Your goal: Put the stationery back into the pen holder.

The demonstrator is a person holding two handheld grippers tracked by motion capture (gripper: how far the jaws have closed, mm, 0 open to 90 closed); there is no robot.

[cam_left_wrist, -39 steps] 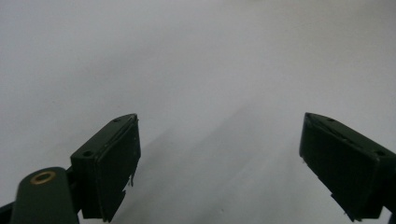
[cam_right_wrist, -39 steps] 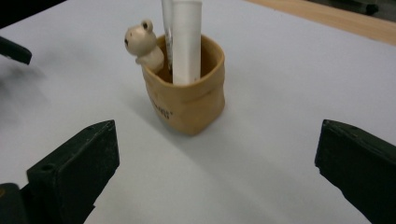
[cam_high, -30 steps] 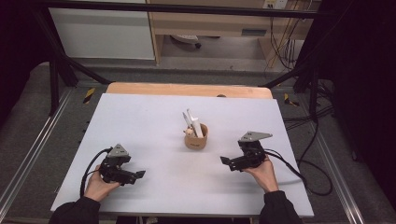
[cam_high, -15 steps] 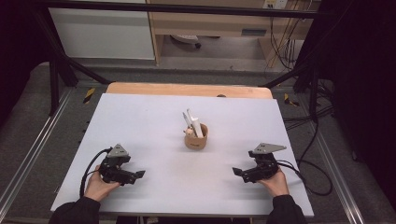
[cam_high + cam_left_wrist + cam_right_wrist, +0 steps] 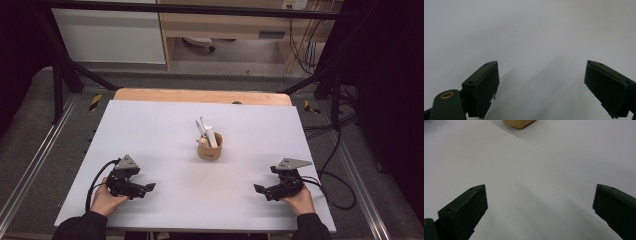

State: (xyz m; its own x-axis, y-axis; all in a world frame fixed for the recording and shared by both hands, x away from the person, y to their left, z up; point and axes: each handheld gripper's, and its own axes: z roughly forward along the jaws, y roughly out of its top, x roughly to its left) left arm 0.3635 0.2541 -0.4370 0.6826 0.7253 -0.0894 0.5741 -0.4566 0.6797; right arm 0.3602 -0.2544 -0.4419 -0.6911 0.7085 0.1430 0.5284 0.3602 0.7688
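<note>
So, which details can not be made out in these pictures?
- Wooden cup, high view: the white pieces standing in it are too small to identify, and its wall hides their lower ends.
- Same cup, right gripper view: the top edge cuts it off, so just its base shows.
- Dark spot on the table's wooden far strip, high view: too small to tell.
- Left tool, left gripper view: blurred white surface ahead.

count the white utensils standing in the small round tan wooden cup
2 visible: a taller white utensil leaning right and a thinner white utensil to its left, both in the small round tan wooden cup. More may be hidden inside.
</note>
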